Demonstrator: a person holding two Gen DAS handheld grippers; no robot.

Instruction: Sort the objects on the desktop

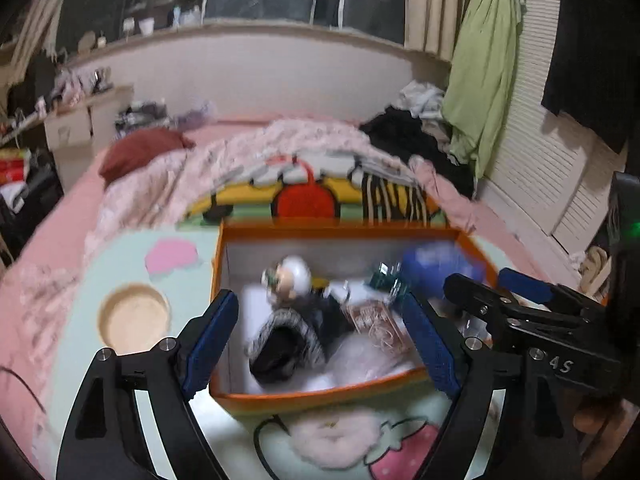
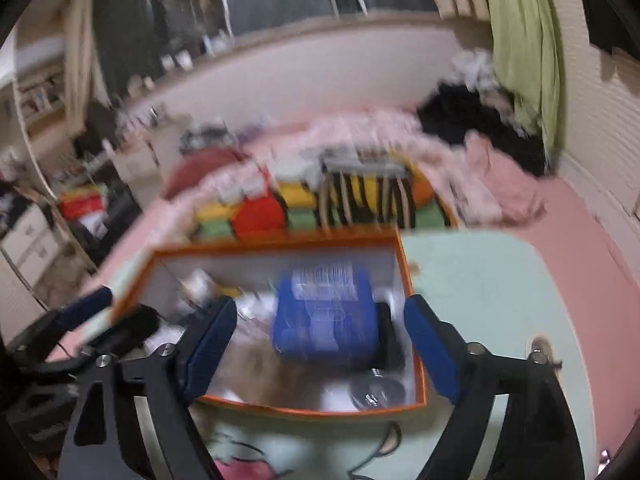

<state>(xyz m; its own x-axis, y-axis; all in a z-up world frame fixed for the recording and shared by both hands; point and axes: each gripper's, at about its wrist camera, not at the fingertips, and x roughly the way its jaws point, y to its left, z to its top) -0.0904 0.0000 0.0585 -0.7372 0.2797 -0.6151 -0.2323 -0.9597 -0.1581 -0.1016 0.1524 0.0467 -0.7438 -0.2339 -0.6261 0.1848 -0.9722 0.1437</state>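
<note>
Both claws hover above the orange box (image 1: 320, 394), which stands on a pale green table top (image 1: 80, 264), and I judge that the sorting is in the stage between two placements. The box already holds several things: a blue pack (image 2: 326, 320) toward its far right side, a small white-headed figure (image 1: 290, 280) near its far wall, a black and grey fuzzy item (image 1: 286, 342) in the middle, and a clear packet with rose-gold clips (image 1: 376, 322) beside it.

The left gripper (image 1: 324, 344) stands wide open above the near part of the box. Nothing is between its blue pads and they touch nothing. The right gripper (image 2: 320, 344) is also spread wide and empty; the blue pack lies below it inside the box, apart from the pads.

Outside the box, a round wooden dish (image 1: 134, 318) lies to its left on the table, and a white fluffy item (image 1: 332, 440) lies just in front of its near wall. The next move probably calls for one claw to leave the box, go down to one of these, and close on it. The pictures are blurred, so finer details I cannot tell.
</note>
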